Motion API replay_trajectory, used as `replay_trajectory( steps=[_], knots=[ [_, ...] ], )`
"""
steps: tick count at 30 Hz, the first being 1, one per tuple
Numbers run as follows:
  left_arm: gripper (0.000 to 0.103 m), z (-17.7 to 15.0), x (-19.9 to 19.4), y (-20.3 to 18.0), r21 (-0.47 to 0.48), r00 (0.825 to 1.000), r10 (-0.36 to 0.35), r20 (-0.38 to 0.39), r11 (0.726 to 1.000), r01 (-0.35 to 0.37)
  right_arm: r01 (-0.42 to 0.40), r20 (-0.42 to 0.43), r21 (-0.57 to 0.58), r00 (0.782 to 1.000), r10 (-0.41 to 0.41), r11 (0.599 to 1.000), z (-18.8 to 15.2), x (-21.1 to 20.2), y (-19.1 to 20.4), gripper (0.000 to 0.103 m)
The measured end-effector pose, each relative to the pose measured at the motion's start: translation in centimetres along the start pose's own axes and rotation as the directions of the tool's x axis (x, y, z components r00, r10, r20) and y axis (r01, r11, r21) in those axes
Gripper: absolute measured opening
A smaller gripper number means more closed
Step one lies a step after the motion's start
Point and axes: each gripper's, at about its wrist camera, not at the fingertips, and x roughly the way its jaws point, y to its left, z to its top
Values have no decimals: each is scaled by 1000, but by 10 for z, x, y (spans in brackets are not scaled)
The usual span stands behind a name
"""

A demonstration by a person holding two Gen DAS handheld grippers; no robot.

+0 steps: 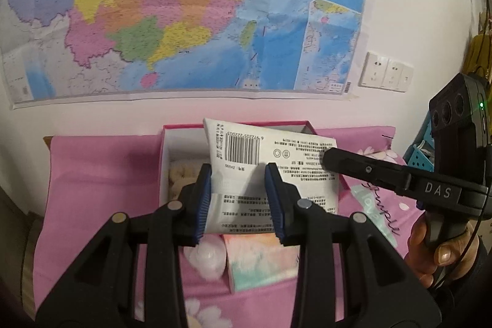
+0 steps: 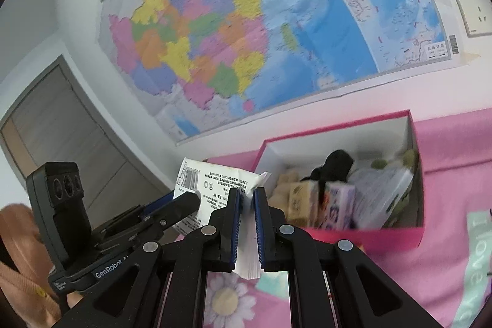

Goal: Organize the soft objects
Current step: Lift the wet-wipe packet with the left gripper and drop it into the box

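A white printed soft pack [image 1: 270,162] with a barcode hangs in the air above the pink cloth, held by both grippers. My left gripper [image 1: 240,199] is shut on its near end, blue pads pressing both sides. My right gripper [image 2: 246,220] is shut on the pack's [image 2: 212,186] thin sealed edge; in the left wrist view its finger [image 1: 363,166] reaches in from the right. Behind the pack stands an open pink box [image 2: 363,235] with white inner walls, holding tissue packs, a black item and a clear bag. In the left wrist view the box [image 1: 166,149] is partly hidden by the pack.
A pastel tissue pack [image 1: 261,260] and a clear round item [image 1: 206,258] lie on the pink flowered cloth [image 1: 101,183] below the left gripper. A mint printed strip [image 2: 473,263] lies right of the box. A map and wall sockets [image 1: 384,73] cover the wall behind. A hand [image 1: 442,254] holds the right gripper.
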Motion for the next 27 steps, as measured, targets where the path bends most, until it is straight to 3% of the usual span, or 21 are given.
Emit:
replay_trajectory(
  steps=[10, 18, 20, 21, 25, 27],
  knots=[
    [38, 17, 72, 10, -15, 997, 17, -78, 1000, -18, 36, -47, 47, 998, -33, 998, 36, 46, -52, 9],
    [53, 13, 113, 14, -22, 989, 43, -141, 999, -47, 137, -108, 26, 985, -134, 990, 46, 80, -75, 18],
    [62, 13, 115, 14, -28, 989, 46, -138, 998, -50, 148, -114, 27, 983, -144, 989, 47, 83, -79, 21],
    [65, 14, 115, 15, -30, 990, 51, -135, 998, -56, 161, -119, 26, 980, -157, 987, 48, 85, -80, 24],
    [92, 19, 105, 15, -31, 990, 90, -110, 995, -94, 215, -102, 12, 972, -213, 977, 50, 82, -80, 60],
    [99, 20, 95, 13, -22, 991, 99, -88, 995, -101, 236, -75, 0, 969, -236, 972, 49, 74, -76, 73]
  ],
)
